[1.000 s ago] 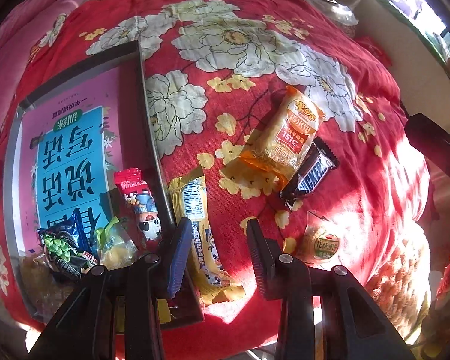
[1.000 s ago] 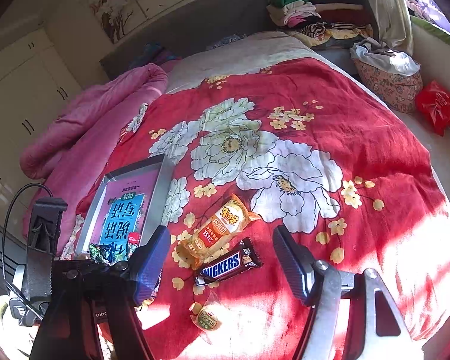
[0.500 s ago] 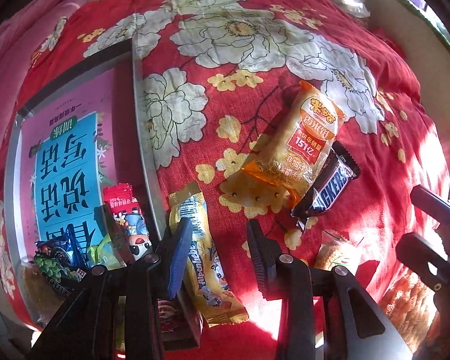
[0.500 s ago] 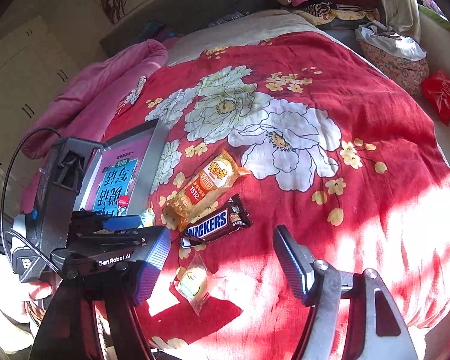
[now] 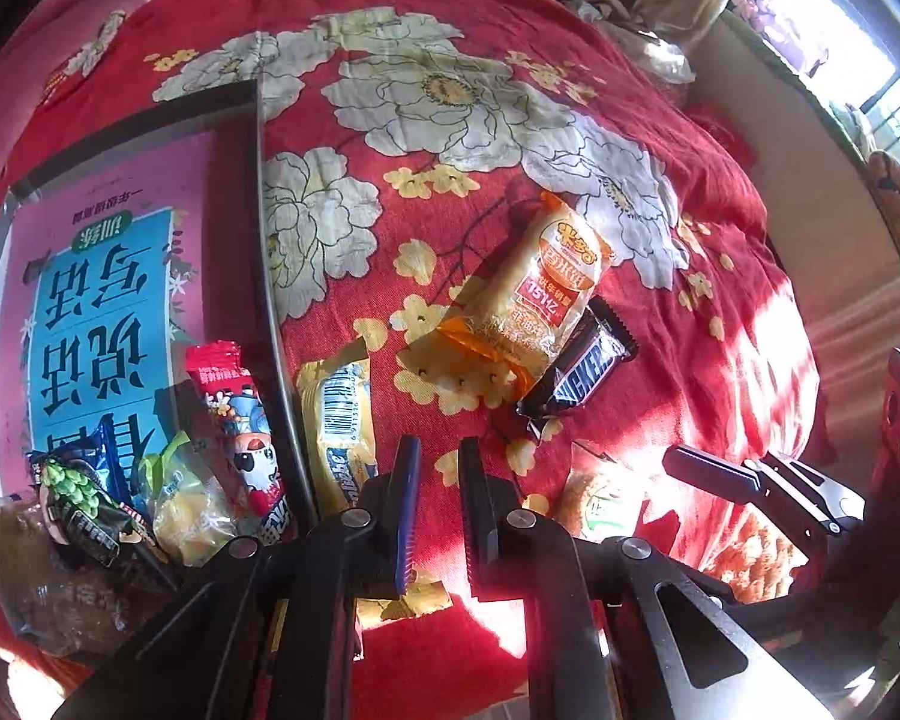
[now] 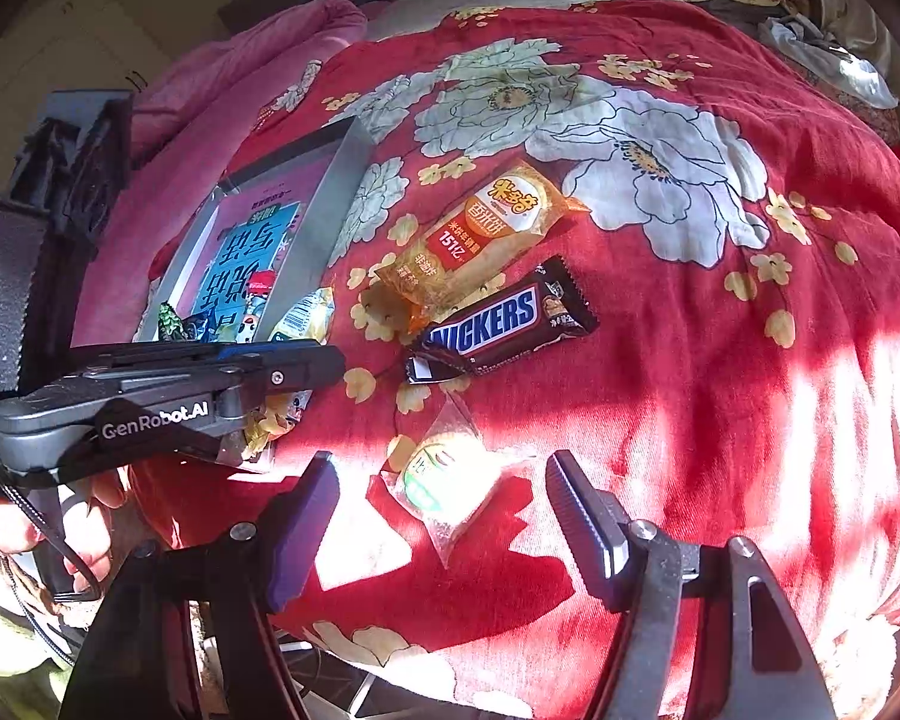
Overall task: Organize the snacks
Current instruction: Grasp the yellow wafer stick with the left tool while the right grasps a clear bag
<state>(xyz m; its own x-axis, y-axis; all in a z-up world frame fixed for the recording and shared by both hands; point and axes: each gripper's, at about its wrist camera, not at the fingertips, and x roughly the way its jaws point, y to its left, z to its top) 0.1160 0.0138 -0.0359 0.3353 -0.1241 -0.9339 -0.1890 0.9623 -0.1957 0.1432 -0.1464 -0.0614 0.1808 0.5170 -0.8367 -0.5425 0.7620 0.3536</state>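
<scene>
The tray (image 5: 267, 276) lies on the red quilt (image 5: 720, 324) w/ several snacks already in its near end, so it is the collecting place. Left gripper (image 5: 441, 510) is closed on nothing — the yellow bar (image 5: 336, 420) lies just beside the tray's rim, outside the fingers. Right gripper (image 6: 438, 516) is open over the clear pouch (image 6: 444, 474), prob. next to pick. Snickers (image 6: 498, 324) and rice cracker (image 6: 480, 234) wait further away, touching each other.
</scene>
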